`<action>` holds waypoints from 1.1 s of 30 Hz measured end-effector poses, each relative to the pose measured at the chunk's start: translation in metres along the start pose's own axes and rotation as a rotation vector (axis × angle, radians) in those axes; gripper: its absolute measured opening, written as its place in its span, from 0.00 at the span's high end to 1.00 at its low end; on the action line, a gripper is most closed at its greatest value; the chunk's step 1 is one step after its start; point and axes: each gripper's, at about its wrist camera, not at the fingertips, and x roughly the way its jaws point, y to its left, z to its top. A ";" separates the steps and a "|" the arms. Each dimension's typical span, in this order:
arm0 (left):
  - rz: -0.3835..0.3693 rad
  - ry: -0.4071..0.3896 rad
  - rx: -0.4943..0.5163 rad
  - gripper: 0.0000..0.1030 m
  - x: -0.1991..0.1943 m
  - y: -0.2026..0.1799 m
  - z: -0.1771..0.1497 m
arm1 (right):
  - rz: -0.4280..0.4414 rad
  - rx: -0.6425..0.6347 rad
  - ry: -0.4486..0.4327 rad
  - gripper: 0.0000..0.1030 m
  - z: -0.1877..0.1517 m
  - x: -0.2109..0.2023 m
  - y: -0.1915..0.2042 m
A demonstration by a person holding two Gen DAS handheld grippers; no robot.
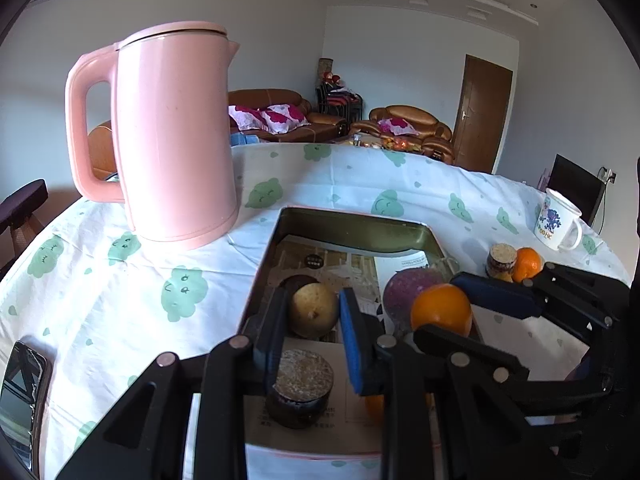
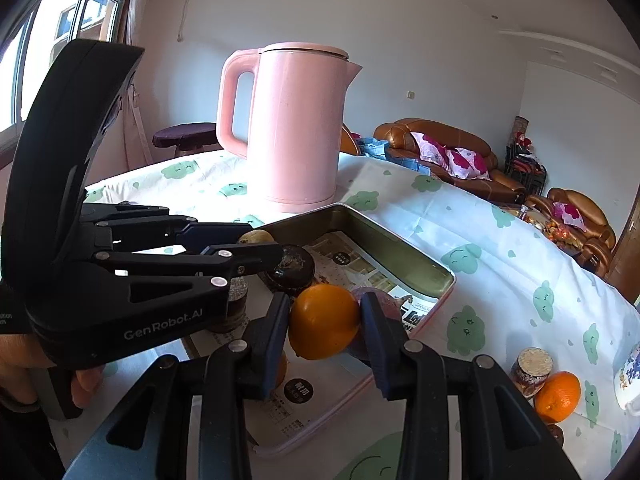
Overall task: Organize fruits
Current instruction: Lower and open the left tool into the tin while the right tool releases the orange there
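right gripper (image 2: 324, 322) pinching orange (image 2: 323, 321) over tin tray (image 2: 400, 246); left gripper (image 1: 314, 312) pinching pear (image 1: 313, 310) over tray. placing step; next: lower, release.

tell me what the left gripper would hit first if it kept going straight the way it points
Probably the paper-lined floor of the metal tray: the left gripper, shut on a yellowish fruit, points down into it. Depth is unclear.
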 end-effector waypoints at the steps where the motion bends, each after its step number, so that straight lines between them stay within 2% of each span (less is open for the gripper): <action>1: -0.002 0.005 0.000 0.73 0.001 0.000 0.000 | 0.002 -0.002 0.004 0.62 0.000 0.001 0.001; 11: -0.004 0.026 0.001 0.73 0.005 -0.001 0.000 | 0.008 -0.006 0.028 0.62 -0.003 0.006 0.002; 23: 0.008 0.016 0.001 0.71 0.003 0.000 0.000 | 0.013 -0.011 0.040 0.62 -0.004 0.007 0.004; 26: 0.017 0.004 0.003 0.60 0.000 0.000 0.000 | 0.009 -0.007 0.043 0.61 -0.004 0.007 0.004; 27: 0.024 -0.003 0.002 0.52 -0.002 0.001 0.000 | 0.010 -0.005 0.043 0.59 -0.004 0.007 0.003; 28: 0.032 -0.013 0.001 0.40 -0.003 0.001 0.000 | 0.011 -0.004 0.044 0.52 -0.004 0.007 0.003; 30: 0.042 -0.041 -0.001 0.27 -0.008 0.001 0.000 | 0.005 -0.003 0.042 0.46 -0.004 0.007 0.003; 33: 0.039 -0.076 -0.015 0.27 -0.016 0.002 -0.001 | -0.009 0.008 0.022 0.46 -0.004 0.001 0.001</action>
